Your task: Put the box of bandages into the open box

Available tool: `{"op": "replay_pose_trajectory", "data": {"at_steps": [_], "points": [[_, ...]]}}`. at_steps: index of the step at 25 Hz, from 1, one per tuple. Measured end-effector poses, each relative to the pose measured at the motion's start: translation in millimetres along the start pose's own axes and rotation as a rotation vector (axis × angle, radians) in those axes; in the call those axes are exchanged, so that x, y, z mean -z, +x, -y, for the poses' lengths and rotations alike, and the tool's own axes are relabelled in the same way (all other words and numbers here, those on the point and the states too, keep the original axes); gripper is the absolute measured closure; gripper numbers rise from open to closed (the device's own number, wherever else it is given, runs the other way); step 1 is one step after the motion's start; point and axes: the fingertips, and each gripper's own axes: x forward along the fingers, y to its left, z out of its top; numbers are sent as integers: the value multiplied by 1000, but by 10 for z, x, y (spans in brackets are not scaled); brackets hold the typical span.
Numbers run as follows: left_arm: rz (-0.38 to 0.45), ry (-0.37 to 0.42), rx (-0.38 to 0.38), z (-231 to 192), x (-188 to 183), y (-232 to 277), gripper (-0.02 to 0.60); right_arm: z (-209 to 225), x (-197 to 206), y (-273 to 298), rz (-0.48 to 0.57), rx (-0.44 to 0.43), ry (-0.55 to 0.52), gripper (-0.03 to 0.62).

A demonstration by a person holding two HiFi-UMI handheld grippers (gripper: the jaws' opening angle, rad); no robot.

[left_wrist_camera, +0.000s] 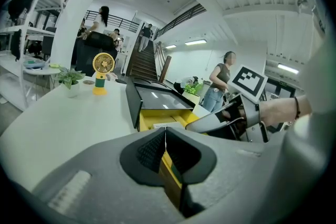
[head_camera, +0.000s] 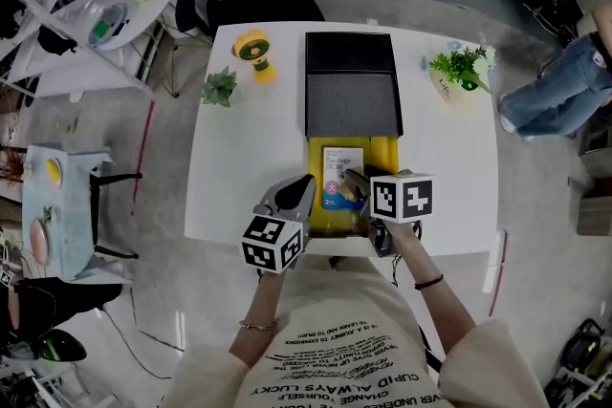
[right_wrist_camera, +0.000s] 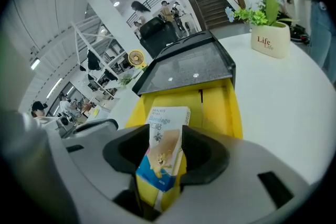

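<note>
The open box is yellow inside, and its black lid is folded back away from me on the white table. The bandage box, white and blue with a cartoon print, sits inside the yellow box. My right gripper reaches into the yellow box at its near end. In the right gripper view the bandage box stands tilted between that gripper's wide-open jaws, resting on the yellow box. My left gripper hovers by the box's near left corner, its jaws shut on nothing.
A yellow desk fan and a small plant stand at the table's back left. A potted plant stands at the back right. The table's near edge runs just under both grippers. A person is beyond the table's right side.
</note>
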Motion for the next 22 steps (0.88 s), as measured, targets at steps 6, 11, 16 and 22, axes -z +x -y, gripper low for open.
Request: {"op": "replay_pose_trajectory", "data": {"at_steps": [6,11,16,22], "points": [[47,24,0,32,-117,-49,558,-63,-131,-166,124,1,-102,546],[112,87,18,124,-341,-90,558,-164,-256,-327,223,-29,-169,585],[160,148,48,236,-522,-141,558,-291,-436,-533,350,-52,-278,589],[221,180,34,287,-754,-306,558,-426,-617,-818,483,-103,-300,589]]}}
